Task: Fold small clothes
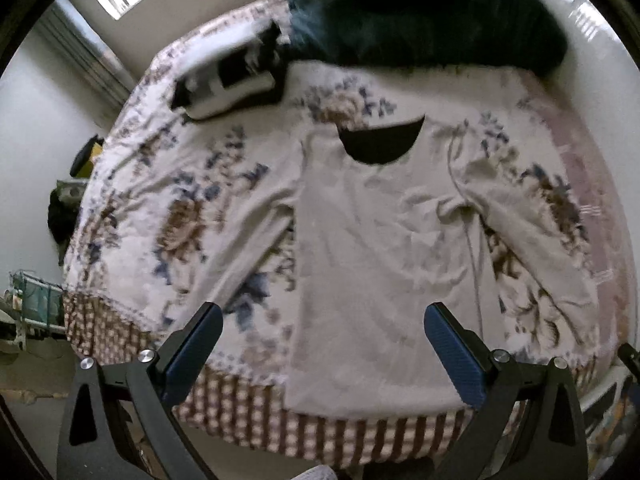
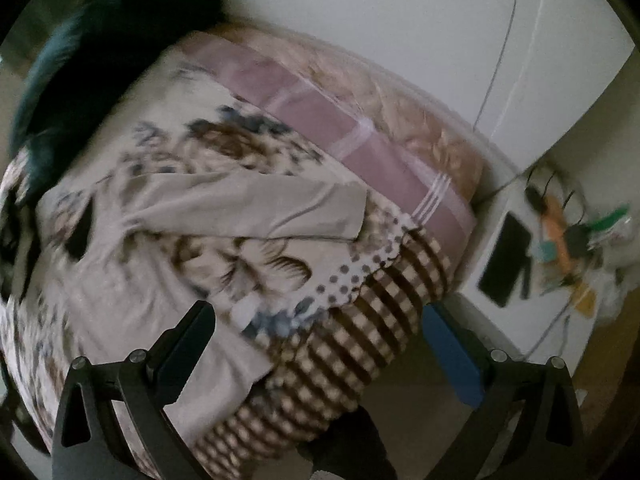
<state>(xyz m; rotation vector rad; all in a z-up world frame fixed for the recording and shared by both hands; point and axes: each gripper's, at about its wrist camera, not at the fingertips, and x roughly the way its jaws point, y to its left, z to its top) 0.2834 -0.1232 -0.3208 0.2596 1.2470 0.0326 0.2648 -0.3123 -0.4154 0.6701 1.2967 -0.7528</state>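
Observation:
A pale beige long-sleeved shirt [image 1: 372,232] lies spread flat on the floral bedspread [image 1: 180,184], its dark-lined neck opening [image 1: 380,144] at the far end and its hem at the near bed edge. My left gripper [image 1: 324,320] is open and empty, above the shirt's hem. In the right wrist view the shirt's sleeve [image 2: 248,208] stretches toward the bed's right side. My right gripper [image 2: 316,320] is open and empty, above the near right corner of the bed.
A dark teal blanket [image 1: 424,16] is piled at the head of the bed, with a black-and-white folded garment [image 1: 232,80] beside it. A checked cover [image 2: 352,336] hangs over the bed edge. A white side table [image 2: 480,264] with a phone and clutter stands to the right.

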